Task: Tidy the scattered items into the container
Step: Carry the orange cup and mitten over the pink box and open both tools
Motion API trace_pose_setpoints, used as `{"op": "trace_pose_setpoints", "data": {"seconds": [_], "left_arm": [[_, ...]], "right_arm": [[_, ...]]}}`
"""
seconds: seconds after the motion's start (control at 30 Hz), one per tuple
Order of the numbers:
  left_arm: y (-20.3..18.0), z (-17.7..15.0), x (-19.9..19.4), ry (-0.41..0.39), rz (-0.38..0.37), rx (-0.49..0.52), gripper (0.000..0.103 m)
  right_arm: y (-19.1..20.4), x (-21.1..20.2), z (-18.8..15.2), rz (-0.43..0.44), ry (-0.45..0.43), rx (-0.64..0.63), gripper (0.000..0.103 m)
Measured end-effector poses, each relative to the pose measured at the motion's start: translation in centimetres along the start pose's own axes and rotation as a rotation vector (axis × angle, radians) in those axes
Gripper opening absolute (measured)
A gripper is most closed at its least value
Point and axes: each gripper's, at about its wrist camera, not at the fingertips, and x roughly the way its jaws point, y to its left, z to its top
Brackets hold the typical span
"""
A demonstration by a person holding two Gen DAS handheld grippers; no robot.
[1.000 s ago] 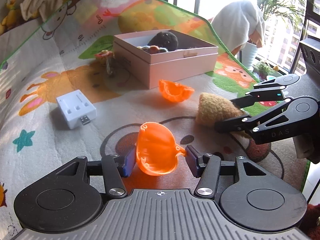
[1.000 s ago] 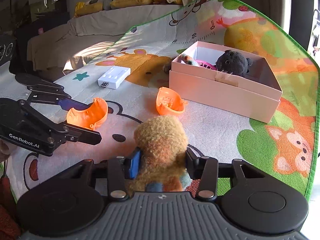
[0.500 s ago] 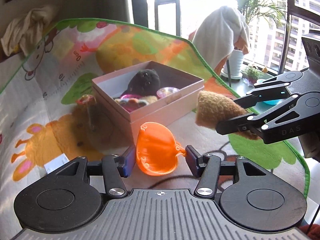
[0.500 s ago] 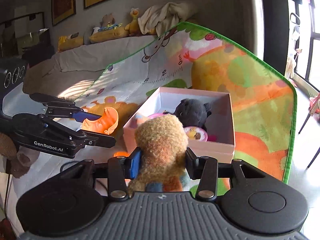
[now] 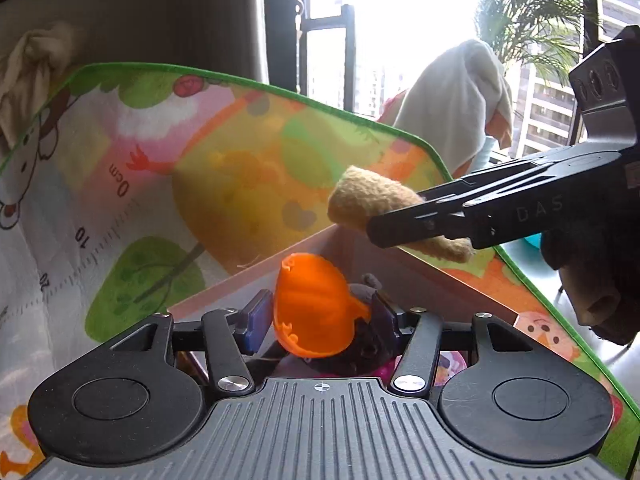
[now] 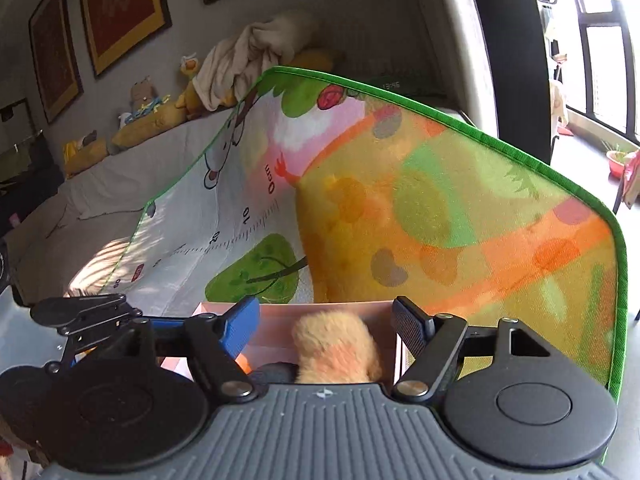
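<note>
– Orange shell half (image 5: 312,312) and tan plush (image 6: 336,352): where does each one sit?

– Both hang over the pink box (image 5: 224,290), which stands on the play mat (image 5: 240,168). The shell is tilted between the pads of my left claw (image 5: 320,314), above a dark plush (image 5: 368,344) already lying inside. The tan plush, blurred, is low between the fingers of my right claw (image 6: 326,320), in front of the box's far wall.

– Are the claws gripping?

– No. Both have just been opening. On the left, a gap shows between the blue pad and the shell; the other pad is very close to the shell's tab, and I cannot tell whether they touch. On the right, the jaws stand wide and neither pad touches the plush.

– So what is the step, and how do you do it well?

– I judge it to be the release: two items let go together into the container. Both claws should stay over the opening, well inside the walls, until each item has dropped clear. The shell is hard and curved, so it could hang on that near pad or bounce off the dark plush; a fuller opening should free it. The plush is soft and should land quietly. Then I would lift straight up, not sideways, so no finger clips the rim or drags anything back out.
</note>
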Motion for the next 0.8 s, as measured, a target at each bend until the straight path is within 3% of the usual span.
{"op": "trace_pose_setpoints", "data": {"seconds": [0.03, 0.13, 0.23, 0.37, 0.5, 0.6, 0.67, 0.8], "left_arm": [[0.4, 0.0, 0.6, 0.012, -0.024, -0.006, 0.083], [0.6, -0.6, 0.3, 0.009, -0.046, -0.02, 0.095], [0.3, -2.3, -2.3, -0.003, -0.022, 0.008, 0.096], [-0.1, -5.2, -6.7, -0.016, 0.069, 0.036, 0.098], [0.0, -8.3, -10.4, 0.013, 0.14, -0.013, 0.1], [-0.1, -10.5, -12.2, 0.038, 0.174, -0.055, 0.101], [-0.3, -12.1, -13.3, 0.047, 0.182, -0.083, 0.101], [-1.2, -14.1, -14.9, 0.033, 0.199, -0.077, 0.102]], "right_arm": [[-0.1, -0.2, -0.2, 0.009, -0.01, 0.015, 0.074], [0.7, -1.3, -1.3, -0.028, -0.048, -0.013, 0.074], [2.8, -3.1, -2.7, -0.053, -0.065, -0.098, 0.074], [6.9, -5.5, -4.7, -0.037, -0.031, -0.238, 0.074], [11.8, -6.2, -7.0, 0.001, 0.027, -0.402, 0.074], [13.7, -4.4, -7.5, -0.002, 0.111, -0.414, 0.07], [14.1, -2.5, -7.3, -0.052, 0.16, -0.41, 0.065], [13.4, 0.9, -6.8, -0.096, 0.276, -0.399, 0.066]]}}
